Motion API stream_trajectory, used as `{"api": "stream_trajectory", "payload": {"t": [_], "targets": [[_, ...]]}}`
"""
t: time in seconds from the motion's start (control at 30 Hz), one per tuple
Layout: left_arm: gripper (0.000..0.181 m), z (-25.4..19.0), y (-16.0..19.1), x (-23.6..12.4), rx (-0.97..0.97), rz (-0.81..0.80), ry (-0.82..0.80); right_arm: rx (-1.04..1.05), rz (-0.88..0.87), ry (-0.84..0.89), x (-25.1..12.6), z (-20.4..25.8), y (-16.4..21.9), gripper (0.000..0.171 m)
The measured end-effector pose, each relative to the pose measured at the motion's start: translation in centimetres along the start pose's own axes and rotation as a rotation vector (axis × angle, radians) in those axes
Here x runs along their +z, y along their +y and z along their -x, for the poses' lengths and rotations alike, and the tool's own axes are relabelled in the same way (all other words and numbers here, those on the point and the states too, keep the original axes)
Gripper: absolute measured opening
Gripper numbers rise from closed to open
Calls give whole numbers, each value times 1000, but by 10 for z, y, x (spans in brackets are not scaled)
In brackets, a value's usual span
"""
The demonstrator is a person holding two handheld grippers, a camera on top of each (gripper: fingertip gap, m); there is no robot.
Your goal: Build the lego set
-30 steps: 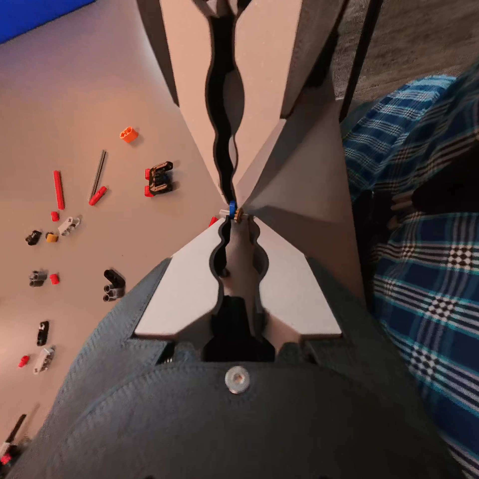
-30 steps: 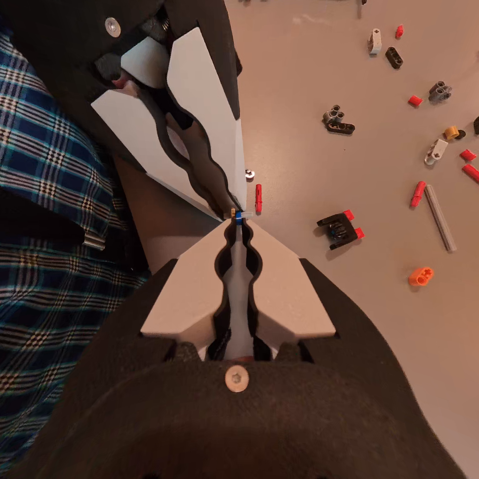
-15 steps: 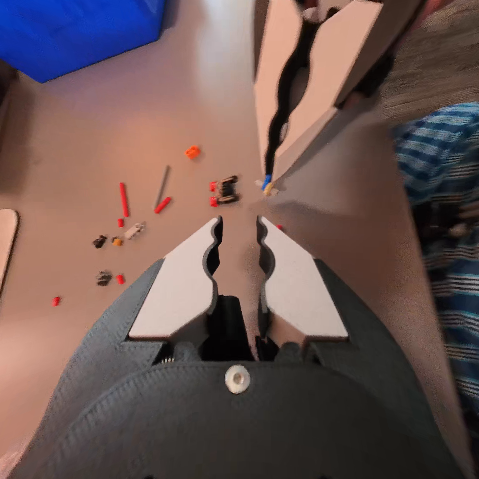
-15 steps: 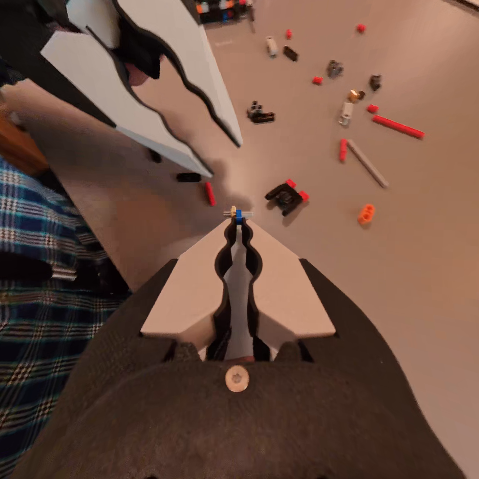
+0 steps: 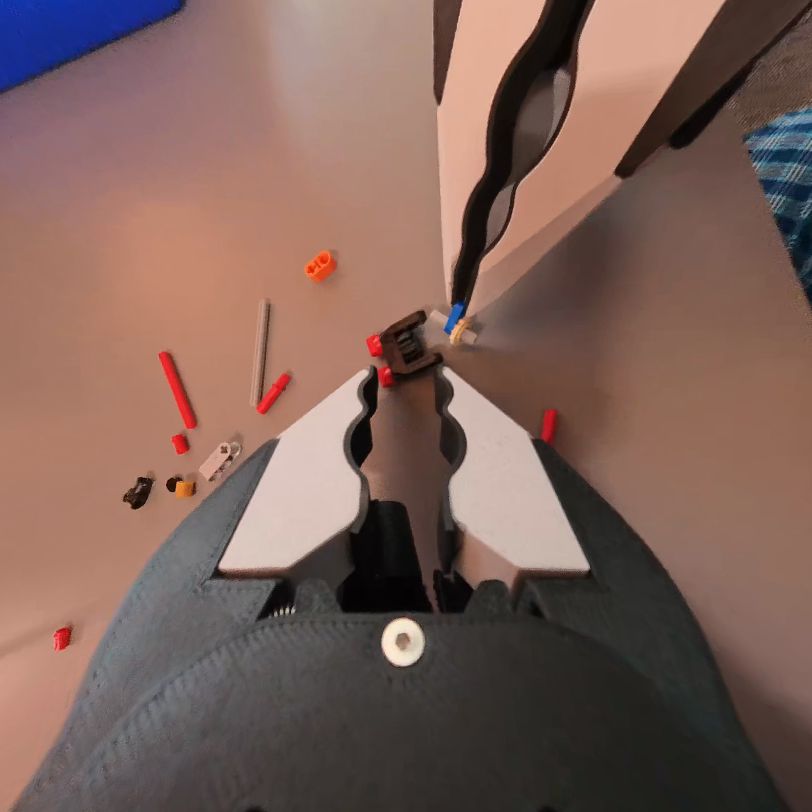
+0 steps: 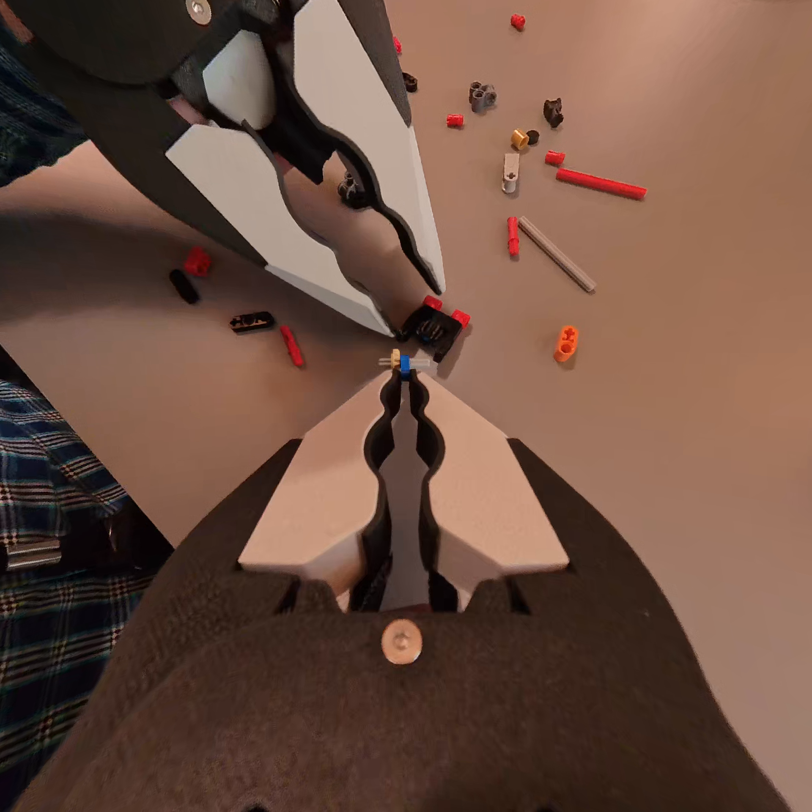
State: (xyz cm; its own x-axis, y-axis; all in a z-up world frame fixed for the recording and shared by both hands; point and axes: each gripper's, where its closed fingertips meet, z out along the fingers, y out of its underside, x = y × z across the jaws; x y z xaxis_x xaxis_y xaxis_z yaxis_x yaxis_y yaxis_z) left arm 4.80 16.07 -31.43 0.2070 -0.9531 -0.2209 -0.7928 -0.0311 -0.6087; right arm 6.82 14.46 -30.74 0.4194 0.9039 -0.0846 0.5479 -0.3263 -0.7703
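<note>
The right gripper (image 6: 405,372) has its fingers pinched tight on a small axle assembly (image 6: 403,363), a pale axle carrying a blue bush and a tan gear, held crosswise right at the fingertips so both ends stick out free, which looks like the way to keep one end ready for pushing into a hole. Just beyond those fingertips sits the black frame piece with red pins (image 6: 433,327) on the table (image 6: 659,439), and here comes the left gripper (image 5: 406,373), fingers spread apart and empty, straddling that frame with its tips on either side, seemingly set to clamp it steady as the mating part. Half a second ago the left fingers hung well short of the frame, already parted; now they've dropped right onto it. A full second back, both grippers were pinched together on the axle assembly, so the left has let go and gone for the frame. The right has carried the assembly down close beside the frame too. Loose pieces lie off to the sides: an orange connector (image 5: 320,266), a long red axle (image 5: 177,389), a grey axle (image 5: 260,351).
</note>
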Motion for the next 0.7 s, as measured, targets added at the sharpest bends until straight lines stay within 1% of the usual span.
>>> {"api": "stream_trajectory", "payload": {"t": [0.13, 0.17, 0.23, 0.3, 0.37, 0.47, 0.53, 0.63, 0.7], "targets": [[23, -5, -1, 2, 12, 25, -16, 14, -6, 15, -1, -8, 0, 0], [21, -10, -3, 1, -6, 14, 9, 13, -4, 22, -2, -10, 0, 0], [21, -9, -8, -1, -41, 0, -7, 10, 1, 29, -3, -12, 2, 0], [21, -13, -7, -4, -33, 6, 2, 12, -2, 35, -4, -14, 2, 0], [22, -6, -11, -9, -41, -24, -26, 9, -10, 46, -5, -16, 2, 0], [29, 8, -6, -9, -11, -6, -76, 11, -8, 50, -5, -17, 2, 0], [33, 10, -2, -4, 33, 12, -67, 3, 0, 58, -3, -17, 2, 0], [41, 6, -6, 4, 113, -11, -37, -13, 7, 58, 0, -14, 1, 0], [49, 9, -6, 7, 128, -13, -21, -18, 15, 68, 1, -14, 2, 0]]}}
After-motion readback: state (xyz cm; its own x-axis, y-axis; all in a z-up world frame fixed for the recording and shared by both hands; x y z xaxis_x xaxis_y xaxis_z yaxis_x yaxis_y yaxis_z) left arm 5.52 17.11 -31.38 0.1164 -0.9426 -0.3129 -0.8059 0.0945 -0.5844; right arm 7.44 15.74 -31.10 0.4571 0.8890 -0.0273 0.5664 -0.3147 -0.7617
